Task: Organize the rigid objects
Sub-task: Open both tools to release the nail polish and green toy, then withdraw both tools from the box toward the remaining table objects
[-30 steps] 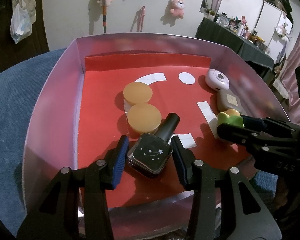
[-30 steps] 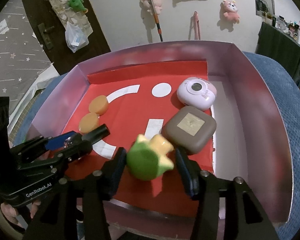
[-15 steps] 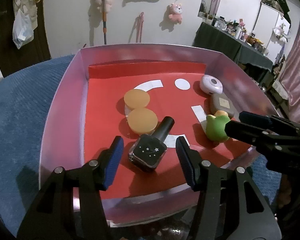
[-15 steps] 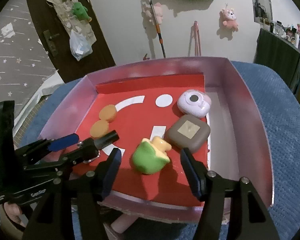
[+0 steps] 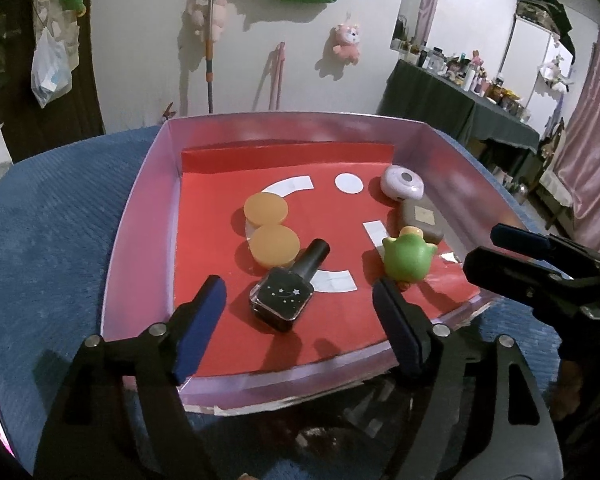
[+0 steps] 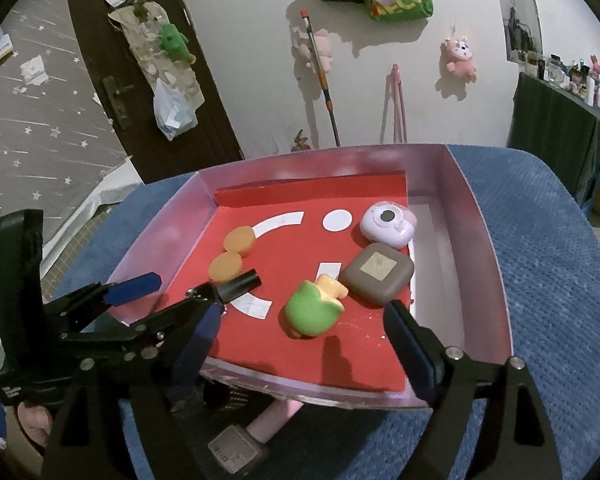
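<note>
The left gripper [image 5: 298,322] lets go of the black bottle [image 5: 286,290]. The right gripper [image 6: 304,330] lets go of the green toy [image 6: 314,308]. Both pull back.

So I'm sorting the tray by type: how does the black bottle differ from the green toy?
The black bottle is dark, flat and square with a long cap; the green toy is rounded, with a yellow part. The bottle touches an orange disc; the toy lies beside the brown case. Both lie loose on the tray's red floor.
</note>
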